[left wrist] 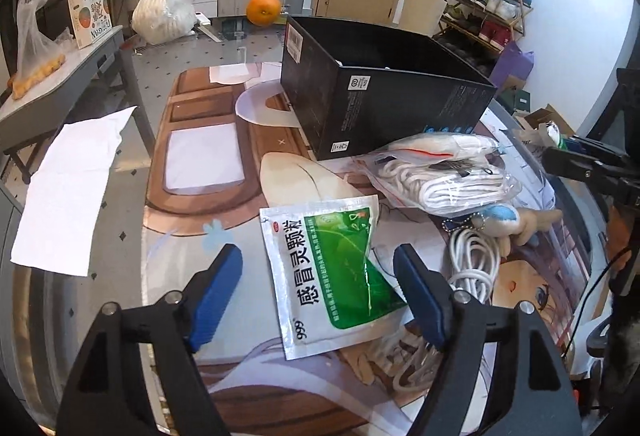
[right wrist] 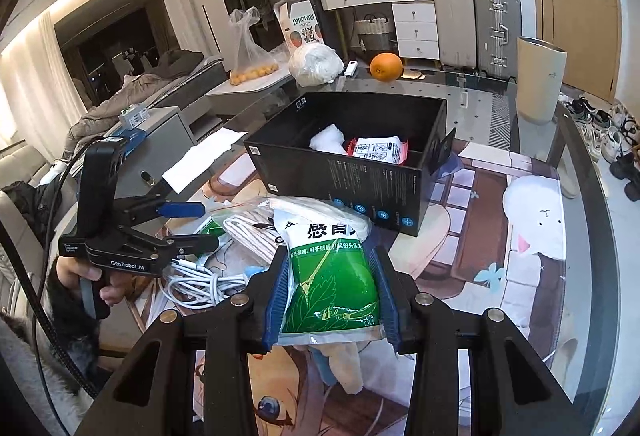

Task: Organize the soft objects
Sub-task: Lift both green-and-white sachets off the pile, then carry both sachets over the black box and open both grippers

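Note:
My right gripper (right wrist: 334,296) is shut on a green and white medicine sachet (right wrist: 332,276), held above the table in front of the open black box (right wrist: 340,176). The box holds a white soft item (right wrist: 328,140) and a red-edged packet (right wrist: 378,150). My left gripper (left wrist: 318,290) is open around a second green and white sachet (left wrist: 332,276) lying flat on the printed mat. In the right wrist view my left gripper (right wrist: 192,226) shows at the left. A clear bag of white rope (left wrist: 444,172), a white cable (left wrist: 474,264) and a small blue plush (left wrist: 500,218) lie right of it.
The black box (left wrist: 380,96) stands mid-table. An orange (left wrist: 263,9) and a white plastic bundle (left wrist: 162,14) sit at the far edge. White paper (left wrist: 68,196) lies at the left. A beige cylinder (right wrist: 540,80) stands far right. Suitcases and drawers are behind.

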{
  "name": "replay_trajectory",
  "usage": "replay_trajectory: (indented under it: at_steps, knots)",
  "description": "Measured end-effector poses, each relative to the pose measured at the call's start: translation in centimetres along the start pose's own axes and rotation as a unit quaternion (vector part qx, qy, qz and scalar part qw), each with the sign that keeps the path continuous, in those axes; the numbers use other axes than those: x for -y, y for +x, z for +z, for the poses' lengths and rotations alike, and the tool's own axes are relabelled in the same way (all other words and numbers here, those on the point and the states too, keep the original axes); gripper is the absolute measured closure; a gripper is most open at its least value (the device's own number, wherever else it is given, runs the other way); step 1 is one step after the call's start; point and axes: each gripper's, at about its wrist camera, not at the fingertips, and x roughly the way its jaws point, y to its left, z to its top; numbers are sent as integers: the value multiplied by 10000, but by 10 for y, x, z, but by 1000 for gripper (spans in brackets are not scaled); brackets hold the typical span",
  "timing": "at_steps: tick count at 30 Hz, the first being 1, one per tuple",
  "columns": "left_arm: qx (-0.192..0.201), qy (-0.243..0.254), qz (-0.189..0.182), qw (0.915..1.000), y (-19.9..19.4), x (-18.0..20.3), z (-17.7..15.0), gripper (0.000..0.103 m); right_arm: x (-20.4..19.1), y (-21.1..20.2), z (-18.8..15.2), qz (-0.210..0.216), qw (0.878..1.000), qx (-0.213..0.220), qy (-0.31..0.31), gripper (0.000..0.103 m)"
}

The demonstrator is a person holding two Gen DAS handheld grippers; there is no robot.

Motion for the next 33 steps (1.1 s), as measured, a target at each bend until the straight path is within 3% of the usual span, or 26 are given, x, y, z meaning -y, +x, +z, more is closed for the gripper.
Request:
replay_trajectory:
  at_steps: [1, 5, 8, 22, 33]
  knots:
    - [-2, 27, 40, 10000, 1, 1, 0, 30, 0, 0, 0, -4, 10000, -5, -2, 63]
    - [12, 301, 459, 9985, 3, 6, 1, 60, -3, -2, 1, 10, 10000, 20, -20, 63]
    - [101, 243, 403, 9988, 0, 0, 2, 73, -3, -4, 2, 4, 10000, 59, -14, 63]
    - [1170, 44, -121, 9930, -53, 3, 24, 75, -7, -17, 12, -260, 9984, 484, -94, 63]
    - [1566, 255, -358, 9867, -46, 24, 70, 74, -15, -4, 43, -739, 9942, 693, -352, 63]
